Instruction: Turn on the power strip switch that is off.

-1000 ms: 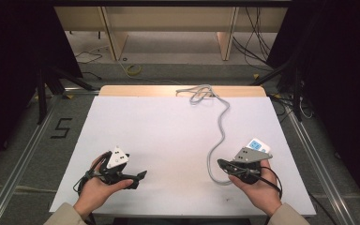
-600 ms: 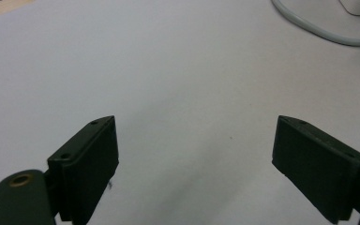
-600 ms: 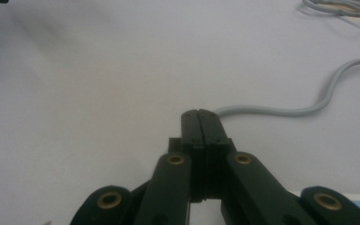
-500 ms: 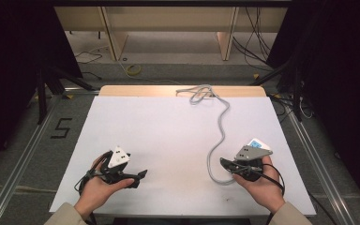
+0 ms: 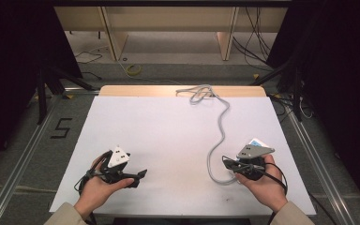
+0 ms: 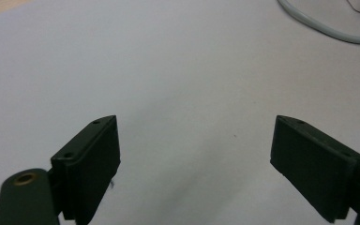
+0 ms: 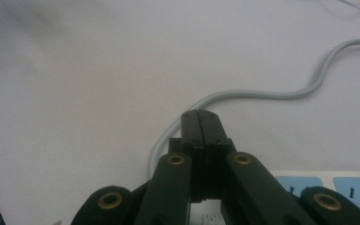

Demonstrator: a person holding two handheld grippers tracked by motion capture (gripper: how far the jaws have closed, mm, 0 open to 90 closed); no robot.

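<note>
Bench [image 5: 168,126] carries a white sheet over most of its top; a bare wooden strip shows along the far edge. Floor around the bench is grey, with a dark mark shaped like a "5" [image 5: 61,127] to the left and loose dark cables at the far right. Grey cable [image 5: 221,126] starts in a loose tangle at the far edge of the bench, runs toward the person in an S-curve and bends round at the near right, next to the right gripper. Power strip [image 7: 328,185], white with pale blue socket faces, lies at the near right of the bench, directly under and beside the right gripper; in the high view only its corner shows beyond the gripper's grey plate. Left gripper [image 6: 194,150] is held in the left hand [image 5: 98,190] at the near left, low over the bare white sheet; jaws stand wide apart with nothing between them. Right gripper [image 7: 200,123] is held in the right hand [image 5: 262,187] at the near right; jaws are pressed together with nothing between them, tips just in front of the cable's bend, and whether they touch it cannot be told.
</note>
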